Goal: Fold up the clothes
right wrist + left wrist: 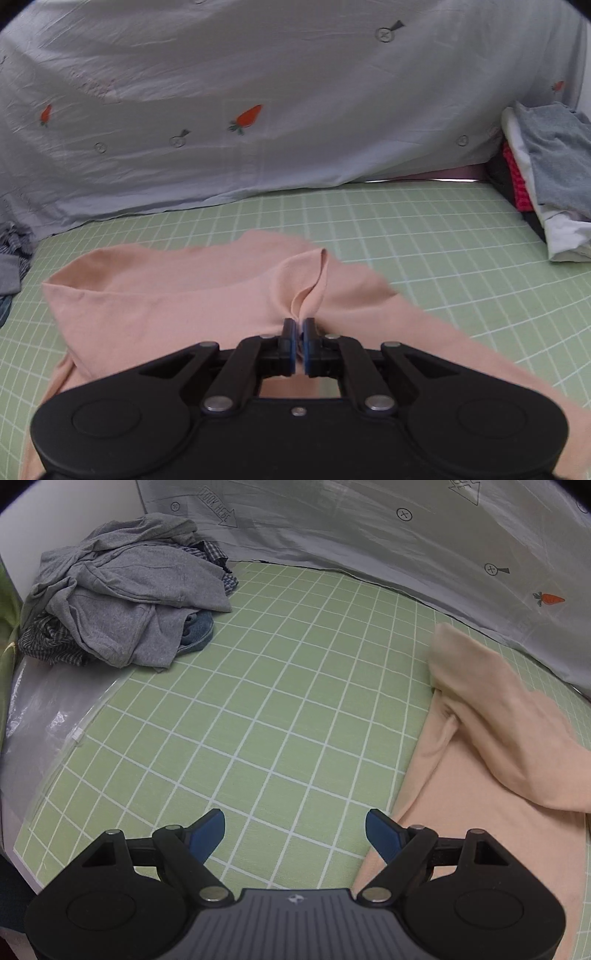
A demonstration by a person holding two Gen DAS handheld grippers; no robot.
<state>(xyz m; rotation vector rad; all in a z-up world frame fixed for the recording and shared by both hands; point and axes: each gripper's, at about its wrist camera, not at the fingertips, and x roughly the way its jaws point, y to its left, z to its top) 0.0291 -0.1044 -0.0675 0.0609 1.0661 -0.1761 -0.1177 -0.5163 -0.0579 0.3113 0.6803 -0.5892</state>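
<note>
Right tool point(299, 332) is pinched tight on a fold of the peach top point(177, 295); the fabric ridge rises from between the pads and runs away from the tool. Left tool point(295, 830) is wide open with nothing between its fingers, poised over bare green grid sheet point(258, 701), just left of the peach top's near edge.

The peach top lies partly spread on the grid sheet, one sleeve point(491, 709) flopped across the body, the end farther from the tools toward the carrot-print sheet point(258, 92).

Judgement: step in hand is carrying a pinched edge over to make a fold. To do it well:
- keep the right pinch closed, lift only enough to clear the body, and go slowly so the layer underneath doesn't drag.
- bring the left tool onto the peach top's near-left edge to pin or take the matching corner, otherwise the whole garment slides.
- sort the crossed sleeve first or it ends up bunched inside.

Gray laundry heap point(122, 598) sits well left of the peach top, folded stack point(554, 177) well right; both clear of the fold path.
</note>
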